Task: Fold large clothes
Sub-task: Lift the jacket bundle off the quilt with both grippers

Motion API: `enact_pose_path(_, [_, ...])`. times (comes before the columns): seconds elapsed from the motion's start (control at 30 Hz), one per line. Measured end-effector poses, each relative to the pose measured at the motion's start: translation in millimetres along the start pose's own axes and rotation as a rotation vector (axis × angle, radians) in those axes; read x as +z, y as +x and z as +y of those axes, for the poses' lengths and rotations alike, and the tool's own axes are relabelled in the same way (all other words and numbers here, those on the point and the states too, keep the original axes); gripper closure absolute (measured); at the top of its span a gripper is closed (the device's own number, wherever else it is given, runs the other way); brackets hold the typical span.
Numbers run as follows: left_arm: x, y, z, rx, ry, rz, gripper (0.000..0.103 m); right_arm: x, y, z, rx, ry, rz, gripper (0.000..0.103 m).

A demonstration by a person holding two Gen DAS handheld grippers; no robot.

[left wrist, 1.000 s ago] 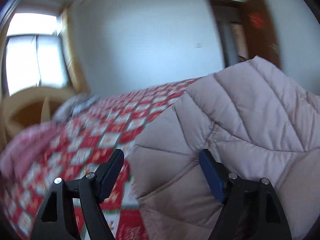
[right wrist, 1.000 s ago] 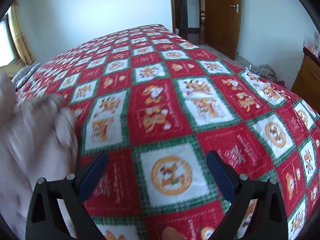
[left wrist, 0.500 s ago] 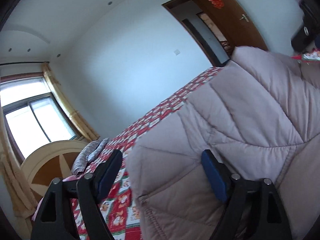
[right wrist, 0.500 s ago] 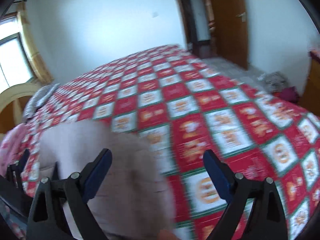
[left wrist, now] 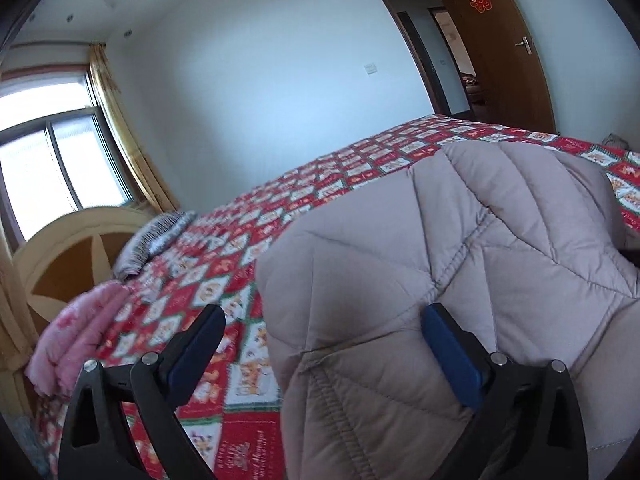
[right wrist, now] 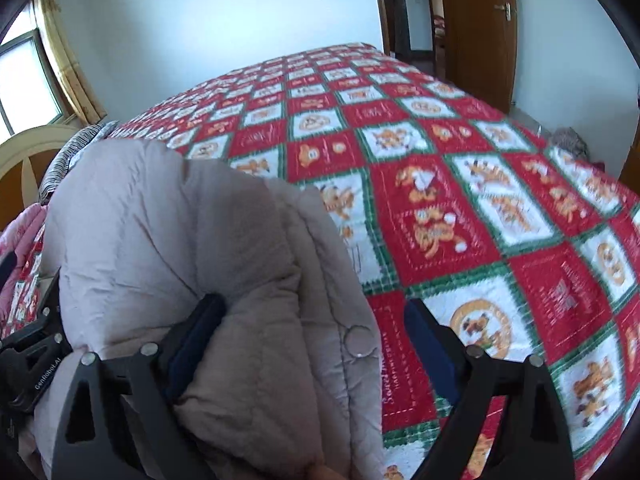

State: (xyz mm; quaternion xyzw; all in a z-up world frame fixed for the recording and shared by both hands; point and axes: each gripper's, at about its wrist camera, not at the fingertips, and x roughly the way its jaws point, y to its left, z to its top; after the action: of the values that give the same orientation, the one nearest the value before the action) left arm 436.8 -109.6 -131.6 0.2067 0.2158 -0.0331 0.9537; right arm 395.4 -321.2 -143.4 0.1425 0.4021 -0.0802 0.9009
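Observation:
A beige quilted puffer jacket [left wrist: 460,248] lies bunched on the bed. In the left wrist view its stitched edge sits between the fingers of my left gripper [left wrist: 324,344]. The jaws are opening wide and only the right pad is against the fabric. In the right wrist view the jacket [right wrist: 160,232] is heaped at the left, with a snap button [right wrist: 359,342] on its edge. My right gripper [right wrist: 312,340] stands open around that edge. Its left pad is against a fold and its right pad is clear, over the bedspread.
The red, white and green checked bedspread [right wrist: 480,200] covers the whole bed. A pink folded blanket [left wrist: 76,332] and a striped pillow [left wrist: 156,236] lie by the arched headboard [left wrist: 60,256]. A wooden door [left wrist: 500,52] stands open beyond the bed.
My right gripper has swung left from bare bedspread to the jacket, whose edge now sits between its fingers. The left gripper's jaws have widened around the jacket, and its view tilted, then levelled.

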Motion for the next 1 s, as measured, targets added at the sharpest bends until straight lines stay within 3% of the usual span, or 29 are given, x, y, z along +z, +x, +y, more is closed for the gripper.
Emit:
enact_pose_path(0.17, [-15, 11, 9, -0.072, -0.098, 0.018, 0.001, -12, 13, 4, 0.031, 0.011, 0.024, 0.010])
enact_pose_path(1.0, [-33, 32, 22, -0.116, -0.158, 0.045, 0.001, -24, 34, 12, 0.037, 0.007, 0.050, 0.005])
